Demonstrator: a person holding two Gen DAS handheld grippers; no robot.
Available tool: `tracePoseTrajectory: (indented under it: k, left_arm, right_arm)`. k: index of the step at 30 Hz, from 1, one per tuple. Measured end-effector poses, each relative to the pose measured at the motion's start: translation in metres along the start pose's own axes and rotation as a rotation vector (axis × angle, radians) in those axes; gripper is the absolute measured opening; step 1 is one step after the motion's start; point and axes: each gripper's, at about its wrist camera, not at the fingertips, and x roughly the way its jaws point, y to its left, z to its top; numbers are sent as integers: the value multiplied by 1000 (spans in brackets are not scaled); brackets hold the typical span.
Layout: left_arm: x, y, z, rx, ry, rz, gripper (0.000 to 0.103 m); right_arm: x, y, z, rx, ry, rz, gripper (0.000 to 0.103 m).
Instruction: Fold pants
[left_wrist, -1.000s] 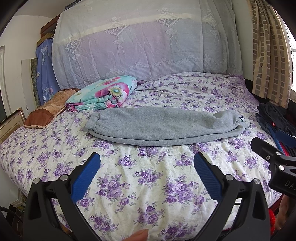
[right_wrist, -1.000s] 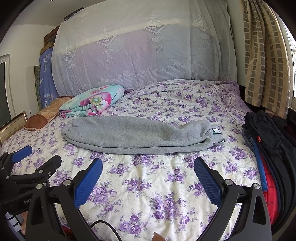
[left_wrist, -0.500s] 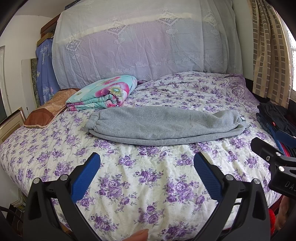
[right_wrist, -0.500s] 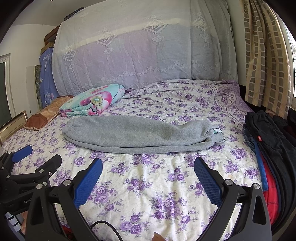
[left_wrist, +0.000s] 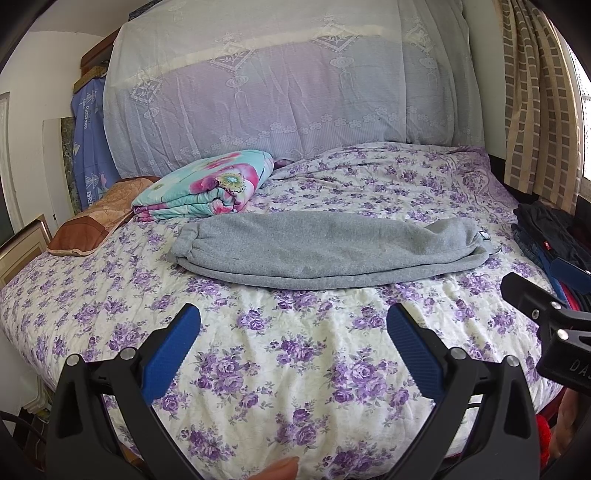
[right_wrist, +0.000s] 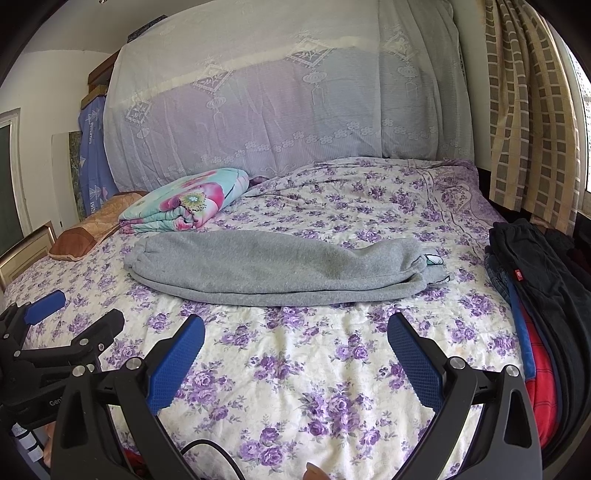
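Grey sweatpants (left_wrist: 325, 251) lie folded lengthwise across the middle of the bed, cuffs at the left, waistband at the right; they also show in the right wrist view (right_wrist: 280, 269). My left gripper (left_wrist: 293, 328) is open and empty, above the bed's near edge, short of the pants. My right gripper (right_wrist: 295, 332) is open and empty too, at a similar distance from them. Each gripper shows at the edge of the other's view.
The bed has a purple-flowered quilt (left_wrist: 295, 369). A folded floral blanket (left_wrist: 207, 192) and a brown pillow (left_wrist: 96, 225) lie at the back left. A stack of dark folded clothes (right_wrist: 535, 295) sits at the bed's right edge. A curtain (right_wrist: 528, 110) hangs behind it.
Both grippers have stayed open and almost still; the views have shifted only slightly. The pants have not moved.
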Motion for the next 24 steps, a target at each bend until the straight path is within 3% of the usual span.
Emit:
tracePoseTrajectory:
  k: [24]
  left_arm:
    - [0, 1, -2, -1, 3, -1, 99]
  right_arm:
    - [1, 1, 0, 0, 1, -1, 99]
